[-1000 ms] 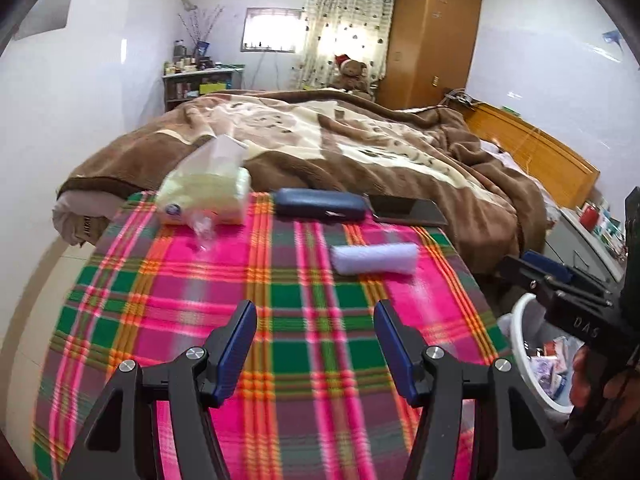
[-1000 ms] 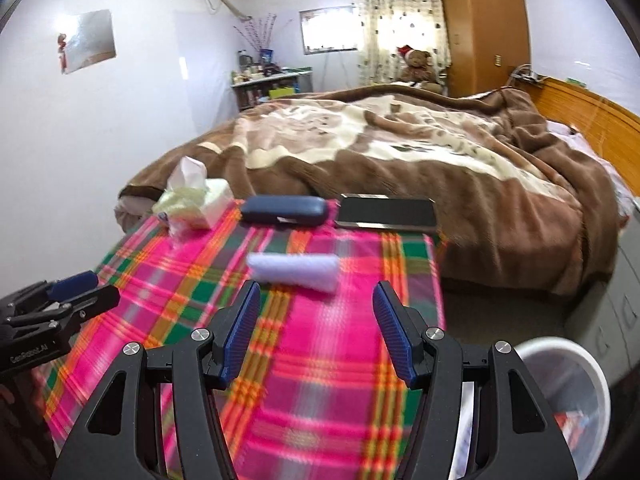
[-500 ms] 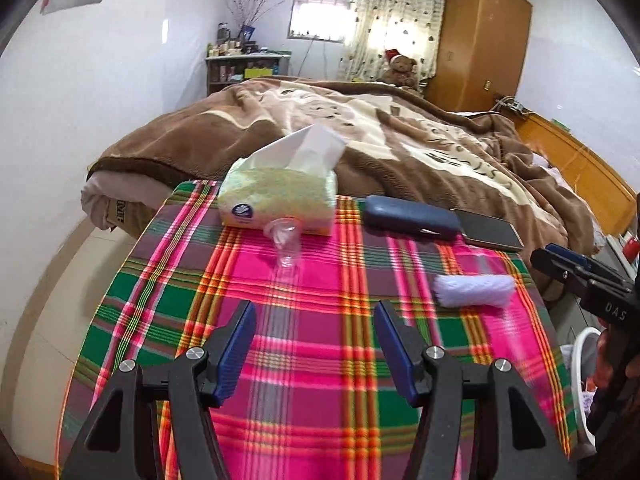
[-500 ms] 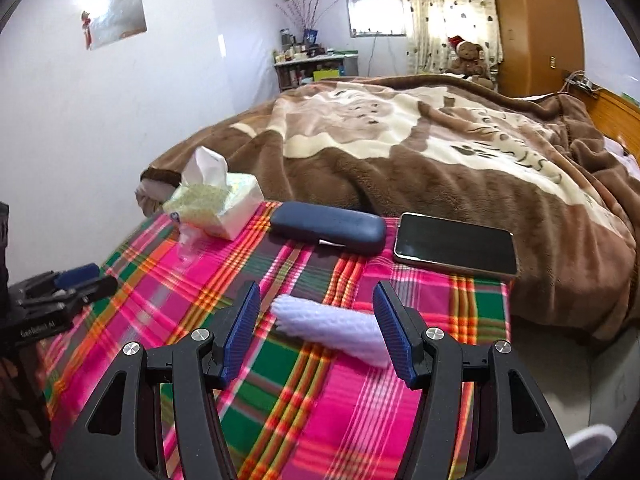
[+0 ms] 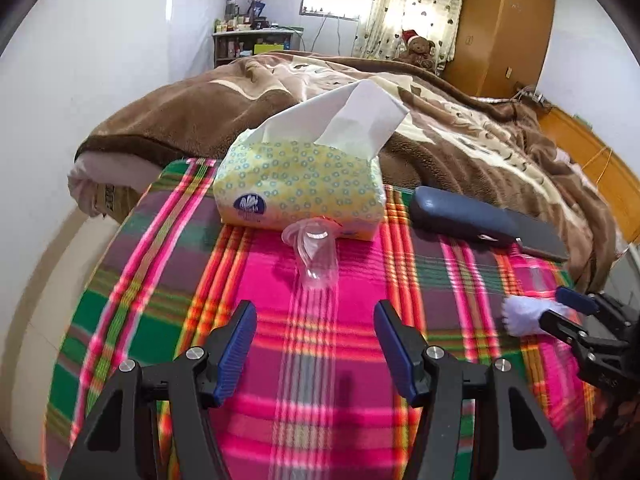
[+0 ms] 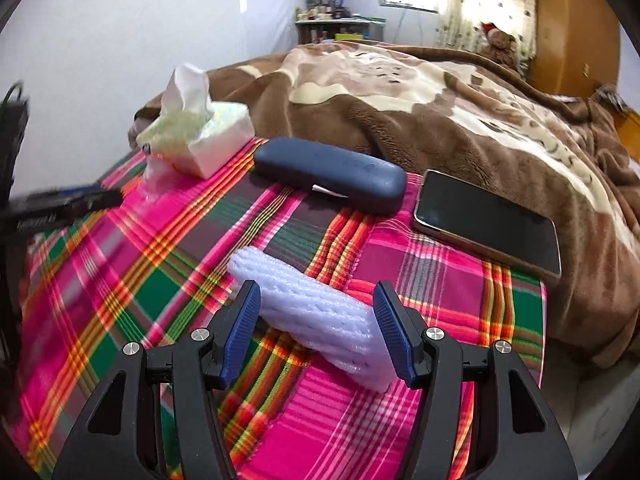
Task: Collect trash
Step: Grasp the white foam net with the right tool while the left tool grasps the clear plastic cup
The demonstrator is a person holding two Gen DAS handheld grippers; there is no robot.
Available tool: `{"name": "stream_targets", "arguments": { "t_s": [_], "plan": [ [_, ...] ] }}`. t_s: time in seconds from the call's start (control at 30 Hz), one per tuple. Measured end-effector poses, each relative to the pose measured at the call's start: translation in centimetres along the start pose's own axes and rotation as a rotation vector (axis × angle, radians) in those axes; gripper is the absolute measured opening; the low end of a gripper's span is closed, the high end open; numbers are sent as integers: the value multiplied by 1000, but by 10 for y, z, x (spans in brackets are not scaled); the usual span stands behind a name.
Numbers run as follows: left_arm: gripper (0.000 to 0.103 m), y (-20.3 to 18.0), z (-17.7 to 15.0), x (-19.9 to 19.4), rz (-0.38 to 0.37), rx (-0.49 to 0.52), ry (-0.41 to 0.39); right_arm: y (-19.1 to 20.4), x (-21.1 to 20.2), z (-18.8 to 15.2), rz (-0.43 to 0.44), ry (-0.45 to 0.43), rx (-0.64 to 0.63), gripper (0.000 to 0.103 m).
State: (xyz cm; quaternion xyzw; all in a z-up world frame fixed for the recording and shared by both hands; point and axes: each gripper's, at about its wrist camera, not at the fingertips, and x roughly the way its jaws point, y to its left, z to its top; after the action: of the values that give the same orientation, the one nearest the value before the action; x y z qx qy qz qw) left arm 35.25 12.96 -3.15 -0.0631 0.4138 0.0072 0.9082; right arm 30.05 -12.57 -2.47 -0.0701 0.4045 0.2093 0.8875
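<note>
White foam sleeve (image 6: pixel 320 316) lying on the plaid cloth (image 6: pixel 132 264), long axis slanting from upper left to lower right in the right wrist view, near end wider and flattened, far end rounded. Right gripper (image 6: pixel 316 320) spread wide, jaws straddling the sleeve's middle; pads close beside it but, as far as can be made out, not pressing on it. Seen from the left wrist view, only the sleeve's end (image 5: pixel 520 318) showing, poking out leftward from between the right gripper's fingers.

Crumpled clear cup (image 5: pixel 314 252) lying on its side just in front of the tissue pack (image 5: pixel 300 188), mouth toward the pack, base pointing back at the camera. Left gripper (image 5: pixel 316 340) spread, nothing between the jaws, cup well ahead of the tips with bare cloth between.

Blue case (image 6: pixel 332 174) behind the sleeve, lying crosswise, apart from it. Phone (image 6: pixel 486 220) flat at the cloth's far right corner, one end over the blanket (image 6: pixel 440 92) edge. Cloth's right edge near the sleeve's near end; open cloth to the left of it, up to the left gripper's blurred tip (image 6: pixel 68 202).
</note>
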Motion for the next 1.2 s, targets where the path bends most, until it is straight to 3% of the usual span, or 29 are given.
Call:
{"name": "stream_targets", "arguments": {
  "t_s": [0.17, 0.37, 0.67, 0.8, 0.9, 1.2],
  "plan": [
    [61, 2, 13, 17, 4, -7, 1, 5, 6, 0, 13, 18, -59, 60],
    [61, 6, 20, 34, 12, -9, 10, 13, 16, 0, -50, 39, -164, 61],
    [60, 8, 25, 57, 19, -38, 24, 13, 15, -1, -77, 37, -114, 61],
    [44, 6, 27, 63, 9, -38, 35, 13, 16, -3, -70, 36, -96, 60],
    [29, 6, 29, 64, -9, -40, 36, 14, 16, -3, -72, 31, -85, 54],
    [29, -1, 23, 54, -18, -23, 27, 14, 10, -4, -70, 5, -56, 28]
  ]
}}
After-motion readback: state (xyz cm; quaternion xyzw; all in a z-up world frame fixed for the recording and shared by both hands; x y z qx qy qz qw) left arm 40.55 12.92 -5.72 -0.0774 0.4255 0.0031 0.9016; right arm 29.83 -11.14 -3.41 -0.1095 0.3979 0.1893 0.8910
